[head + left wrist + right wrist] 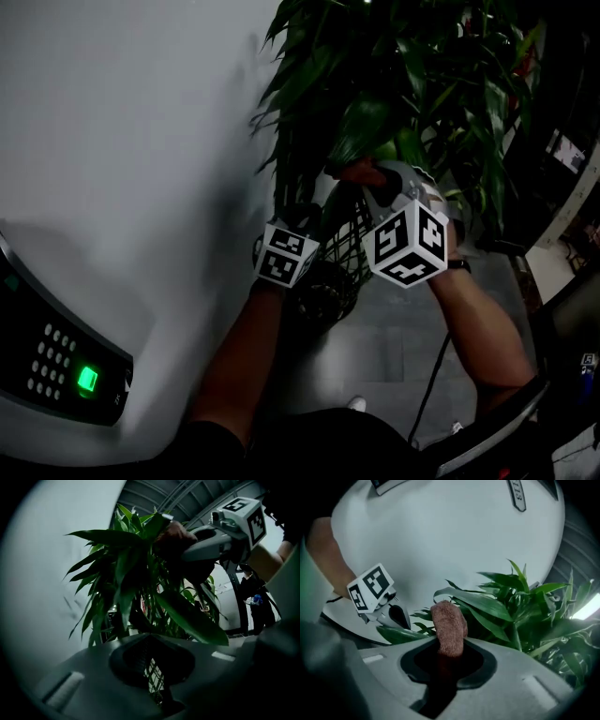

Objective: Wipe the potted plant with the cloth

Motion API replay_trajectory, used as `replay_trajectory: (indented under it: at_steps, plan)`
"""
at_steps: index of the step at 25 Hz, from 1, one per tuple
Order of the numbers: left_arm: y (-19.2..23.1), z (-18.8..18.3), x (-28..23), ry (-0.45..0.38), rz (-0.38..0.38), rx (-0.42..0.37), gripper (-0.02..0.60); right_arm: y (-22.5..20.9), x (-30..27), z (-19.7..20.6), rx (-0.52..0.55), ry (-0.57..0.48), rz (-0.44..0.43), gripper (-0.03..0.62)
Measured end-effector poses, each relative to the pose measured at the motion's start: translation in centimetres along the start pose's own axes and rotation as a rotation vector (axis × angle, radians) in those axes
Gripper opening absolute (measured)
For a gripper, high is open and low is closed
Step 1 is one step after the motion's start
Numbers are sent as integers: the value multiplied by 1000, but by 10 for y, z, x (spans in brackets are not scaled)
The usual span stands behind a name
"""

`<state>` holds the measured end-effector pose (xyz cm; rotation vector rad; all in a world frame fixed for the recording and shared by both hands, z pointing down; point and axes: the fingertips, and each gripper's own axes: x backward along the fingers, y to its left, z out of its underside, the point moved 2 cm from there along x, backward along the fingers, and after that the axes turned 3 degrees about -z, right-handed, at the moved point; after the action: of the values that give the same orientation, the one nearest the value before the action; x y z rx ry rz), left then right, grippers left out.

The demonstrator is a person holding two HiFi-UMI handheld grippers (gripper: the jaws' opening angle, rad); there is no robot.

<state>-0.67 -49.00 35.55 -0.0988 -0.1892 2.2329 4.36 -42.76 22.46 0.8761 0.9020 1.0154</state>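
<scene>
Rust-brown cloth (449,627) is being clamped by its lower end between the closed jaws of the right gripper (448,656), with its rounded, bunched upper end sticking out above them. In the head view this cloth is being held in among the foliage of the potted plant (412,75), right under a broad green leaf (361,131) near the middle of the plant; whether it is actually being pressed on the leaf cannot be told. The plant is being carried by a dark lattice pot (328,281) on the grey floor (394,323), close beside the white wall (141,112). The left gripper (152,667) is being held lower and to the left of the right one, near the stems just above the pot. Its jaws are being shown only a narrow slit apart, with the pot's lattice seen through the slit and nothing gripped between them, while a long leaf (192,620) is hanging across just beyond them. A keypad panel (56,361) with a green light is showing on the wall at the lower left.
</scene>
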Motion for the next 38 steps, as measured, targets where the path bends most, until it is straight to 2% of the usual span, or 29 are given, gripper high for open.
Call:
replay_trajectory:
  at_steps: [5,11,15,17,20,26,32,38]
  plan:
    - [-23,-11,-13,-42,57,-27,18,12,-32,17,-22,41,-42,63]
    - [-51,-25,-13,-135,179,79,18,33,-38,27,-75,18,-111,63]
    - [-60,-29,-10,-175,213,121,18,51,-33,26,-217,-36,-207,63]
    - [-62,-28,-10,-177,224,137,18,57,-30,25,-246,-47,-230,63]
    - [-61,-22,-7,-163,211,113,18,72,-28,24,-205,-35,-253,63]
    - [-56,-22,1,-171,151,1,18,91,-16,17,-141,-33,-323,63]
    - [-53,-24,2,-181,116,-45,18,104,9,2,-152,-56,-404,63]
    - [-52,-26,5,-188,115,-37,18,116,35,-10,-142,-78,-441,63]
